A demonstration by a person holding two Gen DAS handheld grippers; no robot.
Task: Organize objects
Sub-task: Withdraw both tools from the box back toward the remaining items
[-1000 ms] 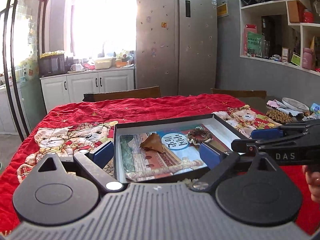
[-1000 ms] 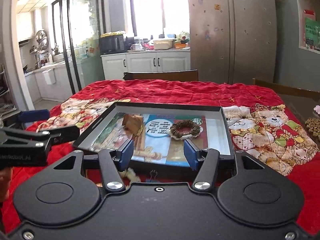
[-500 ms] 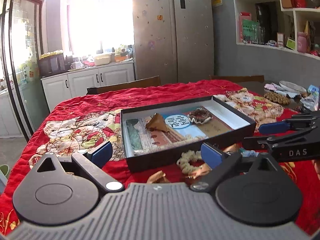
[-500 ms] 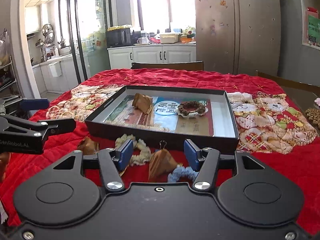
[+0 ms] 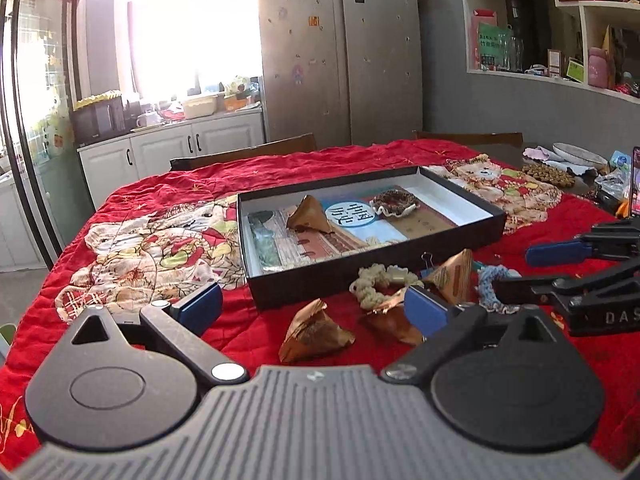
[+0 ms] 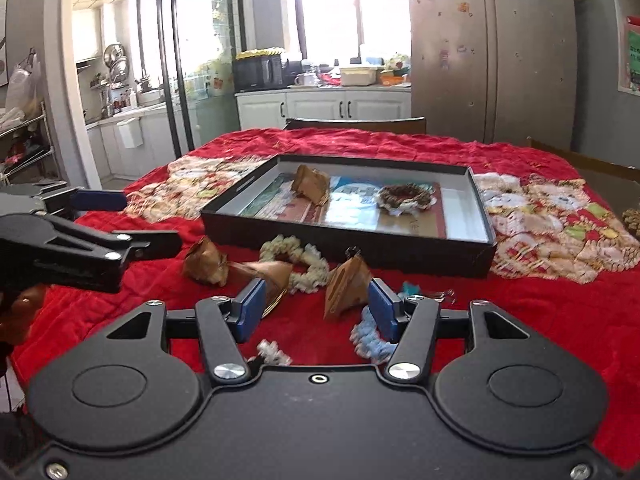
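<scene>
A black box (image 5: 460, 246) (image 6: 352, 246) lies on the red cloth and holds a brown pyramid packet (image 5: 307, 216) (image 6: 311, 184) and a brown scrunchie (image 5: 394, 202) (image 6: 405, 196). In front of it lie more brown packets (image 5: 312, 334) (image 6: 346, 290), a cream scrunchie (image 5: 378, 280) (image 6: 298, 258), a blue scrunchie (image 6: 370, 338) and a binder clip (image 5: 427, 259). My left gripper (image 5: 310, 306) is open and empty above the nearest packet. My right gripper (image 6: 316, 308) is open and empty, with a packet just beyond its right finger.
The table wears a red quilt (image 5: 160, 208) with cat prints. Chairs (image 6: 356, 123) stand at the far side. Plates and clutter (image 5: 576, 160) lie at the right end. A fridge (image 5: 340, 52) and white cabinets (image 6: 324, 106) are behind.
Both grippers have pulled back and up from the box. The loose packets and scrunchies in front of the box have come into view. Both stayed open.
</scene>
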